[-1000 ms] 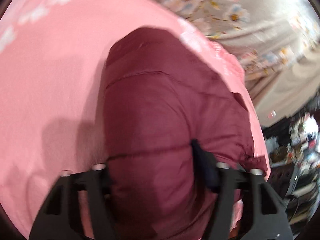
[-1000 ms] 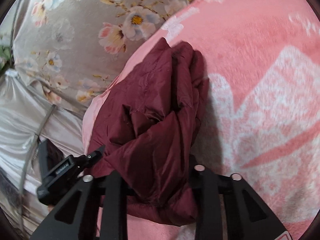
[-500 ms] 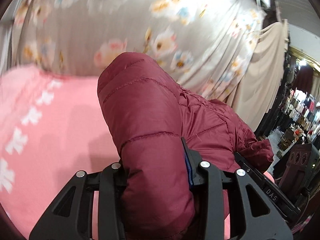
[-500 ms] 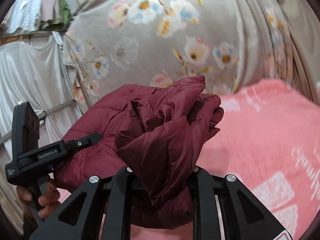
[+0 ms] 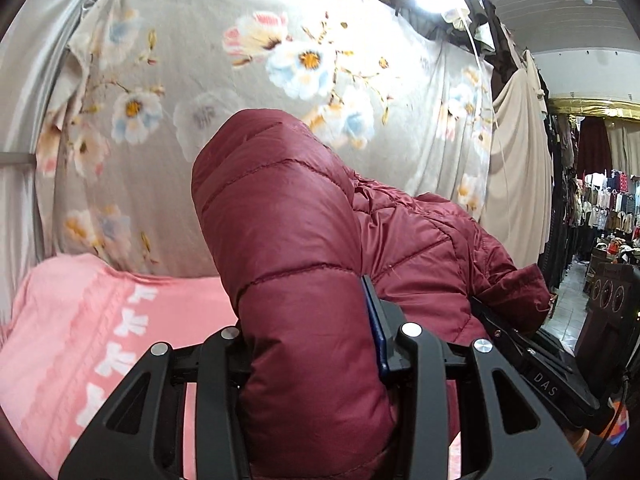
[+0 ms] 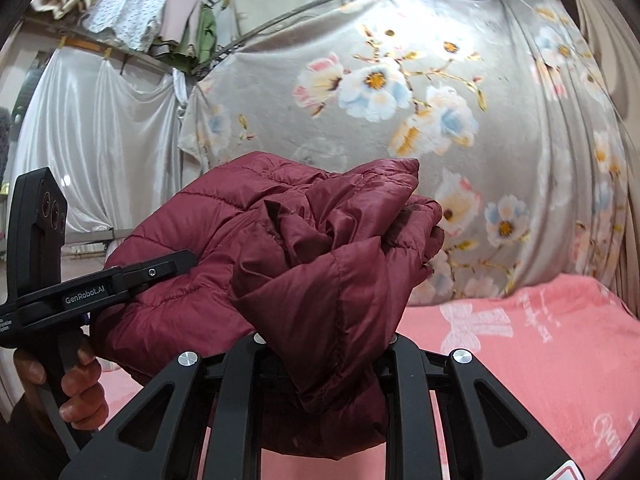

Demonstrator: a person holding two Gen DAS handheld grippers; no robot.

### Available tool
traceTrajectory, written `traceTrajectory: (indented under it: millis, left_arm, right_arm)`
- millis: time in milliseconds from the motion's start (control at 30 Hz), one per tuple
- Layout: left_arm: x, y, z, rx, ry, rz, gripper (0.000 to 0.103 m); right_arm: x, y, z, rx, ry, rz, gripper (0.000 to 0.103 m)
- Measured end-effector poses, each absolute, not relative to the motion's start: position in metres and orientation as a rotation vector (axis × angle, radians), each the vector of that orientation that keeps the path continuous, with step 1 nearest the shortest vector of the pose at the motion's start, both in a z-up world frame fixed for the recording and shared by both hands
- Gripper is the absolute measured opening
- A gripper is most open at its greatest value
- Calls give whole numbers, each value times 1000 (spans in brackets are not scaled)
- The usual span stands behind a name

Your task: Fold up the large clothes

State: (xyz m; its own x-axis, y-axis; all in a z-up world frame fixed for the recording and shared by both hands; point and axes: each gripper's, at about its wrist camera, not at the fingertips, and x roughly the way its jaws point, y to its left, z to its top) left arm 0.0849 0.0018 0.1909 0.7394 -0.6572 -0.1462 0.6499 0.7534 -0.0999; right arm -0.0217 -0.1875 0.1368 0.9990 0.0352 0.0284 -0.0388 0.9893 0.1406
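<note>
Left wrist view: one maroon puffer jacket (image 5: 296,280) pinched in left tool (image 5: 316,344), held above pink blanket (image 5: 80,320); "DAS" readable on right tool's body.

Right wrist view: same jacket (image 6: 320,280) pinched in right tool (image 6: 324,356); "GenRobot.AI" readable on left tool (image 6: 160,270); one hand (image 6: 76,392) gripping its handle.

jacket (image 5: 304,264) above blanket (image 5: 80,320), curtain (image 5: 240,80) behind
</note>
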Motion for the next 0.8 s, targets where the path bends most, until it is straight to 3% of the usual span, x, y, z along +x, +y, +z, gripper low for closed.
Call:
traceTrajectory:
  millis: [333,800]
  left_arm:
    - [133,46,177,-41,135,-687,37]
    - [224,68,90,-76,300,-645,38]
  right_arm:
    - [34,-145,130,44,-52,61,18]
    - [134,-121,49,50,119,66,18]
